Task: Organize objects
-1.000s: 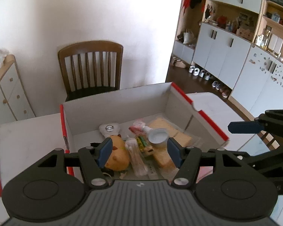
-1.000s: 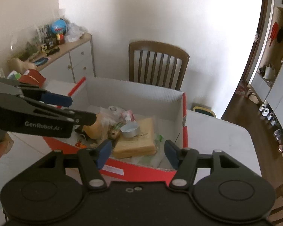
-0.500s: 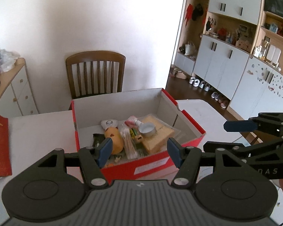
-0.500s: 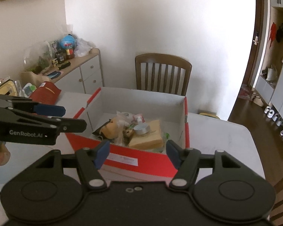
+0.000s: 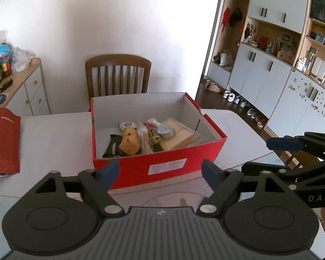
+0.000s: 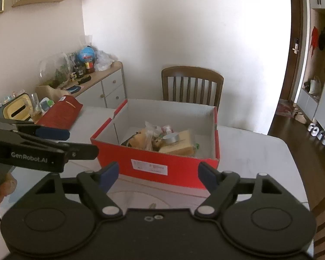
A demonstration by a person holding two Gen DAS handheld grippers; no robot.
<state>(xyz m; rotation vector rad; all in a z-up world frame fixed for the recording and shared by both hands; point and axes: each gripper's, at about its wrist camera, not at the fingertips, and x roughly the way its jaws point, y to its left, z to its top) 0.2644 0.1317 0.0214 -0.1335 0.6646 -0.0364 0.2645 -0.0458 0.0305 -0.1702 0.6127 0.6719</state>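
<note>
A red shoebox [image 5: 210, 149] [image 6: 153, 156] with a white inside stands open on the white table [image 5: 54, 138] [image 6: 249, 151]. It holds a yellow pig toy [image 5: 130, 143], a black pouch [image 5: 111, 148], a bag of cotton swabs [image 5: 144, 137], a silver tape roll [image 5: 166, 131] [image 6: 172, 138] and a tan block [image 5: 179, 137] [image 6: 182, 147]. My left gripper [image 5: 160, 171] hangs before the box's near wall, jaws opening, nothing between them. My right gripper [image 6: 158, 170] does the same, jaws opening and empty. Each gripper shows at the edge of the other's view.
A red lid [image 5: 3, 138] [image 6: 60, 112] lies on the table to the left. A wooden chair [image 5: 118, 75] [image 6: 191, 85] stands behind the box. A cluttered sideboard [image 6: 93, 86] runs along the left wall; cabinets [image 5: 260, 73] and shoes [image 5: 234, 97] are at the right.
Both grippers have pulled back from over the box, which now looks smaller and farther. Both pairs of jaws stand wider apart than before.
</note>
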